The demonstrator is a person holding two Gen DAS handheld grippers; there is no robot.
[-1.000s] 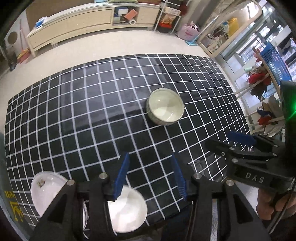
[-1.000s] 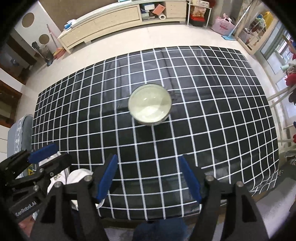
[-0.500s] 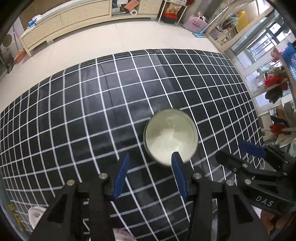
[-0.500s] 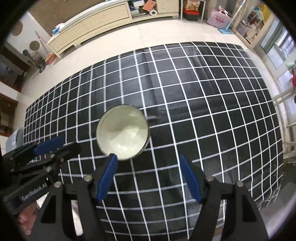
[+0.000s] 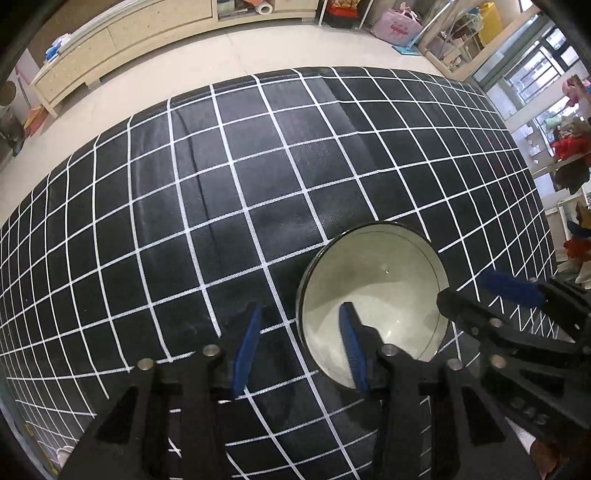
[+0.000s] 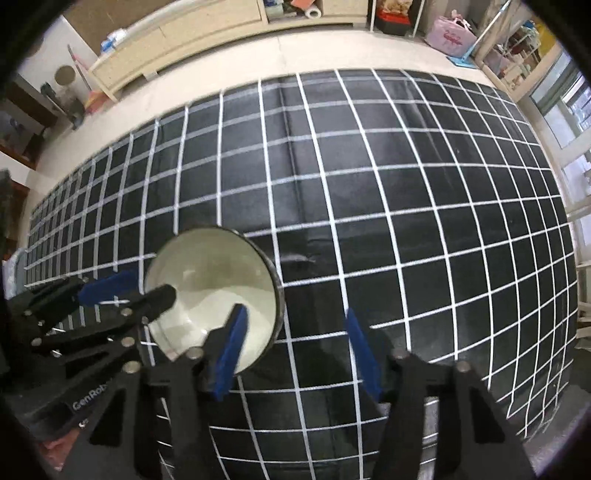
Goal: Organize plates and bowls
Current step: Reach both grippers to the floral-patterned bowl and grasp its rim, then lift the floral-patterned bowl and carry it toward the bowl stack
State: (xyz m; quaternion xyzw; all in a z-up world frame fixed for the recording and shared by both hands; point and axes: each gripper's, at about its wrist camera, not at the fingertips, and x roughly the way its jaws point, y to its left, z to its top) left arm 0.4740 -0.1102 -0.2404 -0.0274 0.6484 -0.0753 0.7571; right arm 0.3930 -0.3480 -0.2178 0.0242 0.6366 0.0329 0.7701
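One pale cream bowl [image 5: 380,284] with a dark rim stands upright on the black grid-patterned tablecloth [image 5: 221,206]. My left gripper [image 5: 300,347] points down over the bowl's left rim. One blue pad is inside the bowl and the other outside it, and the jaws are closing without pressing on the rim. In the right wrist view my right gripper [image 6: 295,352] straddles the right rim of the bowl [image 6: 207,280] the same way, its jaws also closing with a gap on both sides. Each view shows the other gripper across the bowl: the right gripper [image 5: 467,291] and the left gripper [image 6: 135,291].
The tablecloth [image 6: 406,221] runs far and wide beyond the bowl, with creases down its middle. Past the table's far edge are pale floor, a long low cabinet [image 5: 122,44] and a pink bag [image 5: 400,24]. Shelves and clothes stand at the right [image 5: 569,147].
Both grippers came down and forward from the near edge to the bowl, which now looks much larger. Their jaws have narrowed. The white dishes at the near left have dropped out of view.
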